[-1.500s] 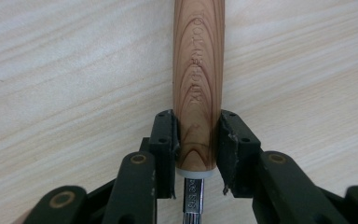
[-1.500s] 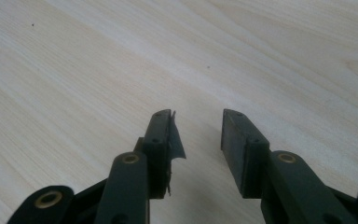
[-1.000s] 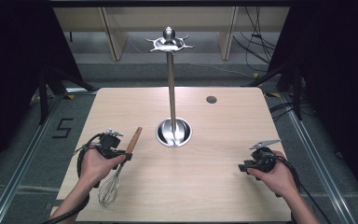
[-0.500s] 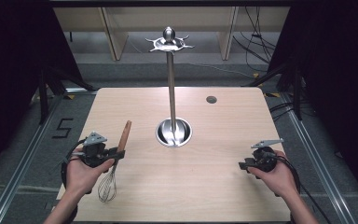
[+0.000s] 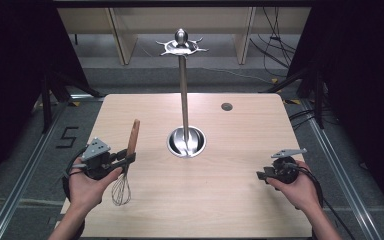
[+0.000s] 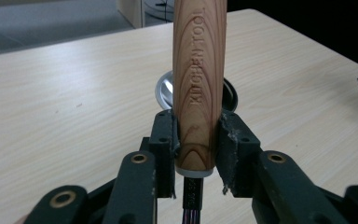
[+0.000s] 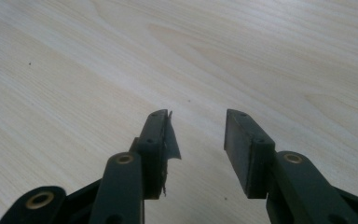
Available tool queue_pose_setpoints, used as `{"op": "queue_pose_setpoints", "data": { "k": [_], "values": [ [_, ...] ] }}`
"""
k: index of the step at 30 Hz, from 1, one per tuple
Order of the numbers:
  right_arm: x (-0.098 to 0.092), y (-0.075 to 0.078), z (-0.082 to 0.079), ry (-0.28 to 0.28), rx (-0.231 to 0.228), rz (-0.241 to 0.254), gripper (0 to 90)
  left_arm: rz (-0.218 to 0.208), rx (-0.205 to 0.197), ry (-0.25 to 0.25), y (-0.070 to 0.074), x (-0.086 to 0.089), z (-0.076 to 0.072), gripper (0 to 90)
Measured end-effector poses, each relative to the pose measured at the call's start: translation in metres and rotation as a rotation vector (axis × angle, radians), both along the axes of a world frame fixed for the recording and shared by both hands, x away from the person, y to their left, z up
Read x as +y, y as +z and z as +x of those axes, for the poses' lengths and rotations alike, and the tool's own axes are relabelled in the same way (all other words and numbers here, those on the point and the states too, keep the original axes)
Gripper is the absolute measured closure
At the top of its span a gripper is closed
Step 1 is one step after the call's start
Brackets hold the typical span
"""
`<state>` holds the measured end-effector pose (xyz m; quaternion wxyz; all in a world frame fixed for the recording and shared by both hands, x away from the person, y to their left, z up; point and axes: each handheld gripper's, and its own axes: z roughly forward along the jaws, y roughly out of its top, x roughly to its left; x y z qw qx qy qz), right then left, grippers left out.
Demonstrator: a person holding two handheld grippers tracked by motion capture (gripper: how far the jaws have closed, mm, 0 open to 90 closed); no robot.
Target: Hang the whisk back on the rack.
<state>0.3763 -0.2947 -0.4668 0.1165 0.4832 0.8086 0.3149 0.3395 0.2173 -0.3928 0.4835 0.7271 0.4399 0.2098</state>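
Both pads of the left gripper (image 6: pixel 196 140) clamp the whisk (image 5: pixel 128 157) by its stiff wooden handle above the table (image 5: pixel 240 200); light, its wires springy; right gripper (image 7: pixel 198 140) has just been opening, empty.

A pale wooden worktop (image 5: pixel 240 165) is sitting on a grey floor (image 5: pixel 330 170), catching even light from above. Dark curtains (image 5: pixel 15 60) are hanging along both sides, leaving those edges in shadow. Beyond the far edge, light wooden shelving (image 5: pixel 125 35) is standing against the back. Cables (image 5: pixel 275 45) are trailing across the floor there, and metal rails (image 5: pixel 25 175) are running beside the worktop.
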Motion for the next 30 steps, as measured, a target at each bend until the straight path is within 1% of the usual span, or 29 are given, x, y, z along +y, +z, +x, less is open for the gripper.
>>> {"op": "queue_pose_setpoints", "data": {
  "k": [1, 2, 3, 4, 5, 6, 7, 8, 10, 11, 12, 13, 15, 16, 17, 18, 20, 21, 22, 23, 24, 25, 26, 27, 29, 30],
  "values": [
    [0.0, 0.001, -0.001, -0.007, 0.011, 0.003, 60.4, 0.004, -0.024, -0.01, 0.002, -0.001, 0.0, 68.2],
    [-0.001, 0.002, 0.0, 0.009, 0.001, -0.016, 60.4, 0.005, -0.026, -0.008, 0.003, -0.002, 0.0, 68.2],
    [-0.001, 0.002, 0.0, 0.007, 0.004, -0.015, 60.4, 0.002, -0.037, -0.009, 0.005, -0.003, -0.001, 68.2],
    [0.001, 0.004, -0.002, -0.019, 0.039, 0.0, 60.4, -0.001, -0.042, -0.013, 0.006, -0.004, -0.001, 68.2],
    [-0.001, 0.003, -0.002, -0.003, 0.018, -0.008, 60.4, 0.002, -0.047, -0.013, 0.008, -0.006, -0.001, 68.2],
    [0.0, 0.004, -0.002, -0.014, 0.025, -0.002, 60.4, -0.005, -0.052, -0.023, 0.009, -0.007, -0.001, 68.2],
    [0.0, 0.004, -0.002, -0.015, 0.022, -0.004, 60.3, -0.01, -0.051, -0.019, 0.011, -0.009, -0.001, 68.2],
    [0.0, 0.004, -0.002, -0.016, 0.019, -0.004, 60.3, -0.005, -0.059, -0.027, 0.013, -0.009, -0.002, 68.2],
    [0.001, 0.005, -0.002, -0.016, 0.017, -0.002, 60.2, -0.009, -0.07, -0.024, 0.016, -0.01, -0.003, 68.2],
    [0.001, 0.005, -0.002, -0.017, 0.009, -0.004, 60.2, 0.009, -0.073, -0.037, 0.018, -0.009, -0.002, 68.2],
    [0.001, 0.005, -0.002, -0.017, 0.007, -0.005, 60.1, 0.008, -0.077, -0.031, 0.02, -0.009, -0.003, 68.2],
    [0.002, 0.005, -0.002, -0.018, 0.011, -0.003, 60.0, 0.006, -0.088, -0.036, 0.02, -0.009, -0.002, 68.2],
    [0.001, 0.005, -0.002, -0.02, 0.008, -0.003, 60.0, 0.001, -0.092, -0.035, 0.022, -0.009, -0.001, 68.2],
    [0.001, 0.005, -0.002, -0.014, 0.015, 0.001, 60.1, -0.001, -0.095, -0.035, 0.023, -0.009, -0.001, 68.2],
    [0.001, 0.006, -0.002, -0.013, 0.02, -0.01, 60.0, -0.007, -0.099, -0.032, 0.025, -0.01, -0.001, 68.2],
    [0.001, 0.006, -0.002, -0.015, 0.021, -0.009, 60.0, -0.006, -0.104, -0.033, 0.026, -0.01, -0.001, 68.2],
    [0.001, 0.005, -0.002, -0.024, 0.004, 0.001, 60.0, -0.009, -0.114, -0.035, 0.028, -0.011, 0.0, 68.2],
    [0.0, 0.004, -0.002, -0.013, -0.009, -0.006, 60.0, -0.03, -0.115, -0.022, 0.029, -0.013, 0.0, 68.2],
    [0.0, 0.004, -0.002, -0.013, -0.009, -0.007, 60.0, -0.038, -0.12, -0.023, 0.03, -0.014, 0.0, 68.2],
    [-0.001, 0.003, -0.001, 0.0, -0.035, -0.016, 60.0, -0.031, -0.124, -0.022, 0.032, -0.014, 0.0, 68.2],
    [-0.001, 0.003, 0.0, 0.002, -0.041, -0.018, 60.0, -0.028, -0.131, -0.028, 0.033, -0.015, 0.001, 68.2],
    [-0.001, 0.004, -0.001, -0.007, -0.032, -0.014, 60.0, -0.027, -0.132, -0.024, 0.035, -0.015, 0.001, 68.2],
    [0.0, 0.003, -0.001, -0.019, -0.037, 0.002, 60.0, -0.027, -0.132, -0.024, 0.035, -0.015, 0.001, 68.2],
    [0.0, 0.005, -0.001, -0.014, -0.023, -0.01, 60.0, -0.025, -0.144, -0.03, 0.038, -0.016, 0.003, 68.2],
    [-0.001, 0.005, -0.001, -0.012, -0.02, -0.013, 60.1, -0.023, -0.145, -0.03, 0.04, -0.016, 0.003, 68.2],
    [-0.001, 0.006, -0.001, -0.009, -0.014, -0.018, 60.1, -0.022, -0.152, -0.032, 0.043, -0.017, 0.005, 68.2]
  ]
}}
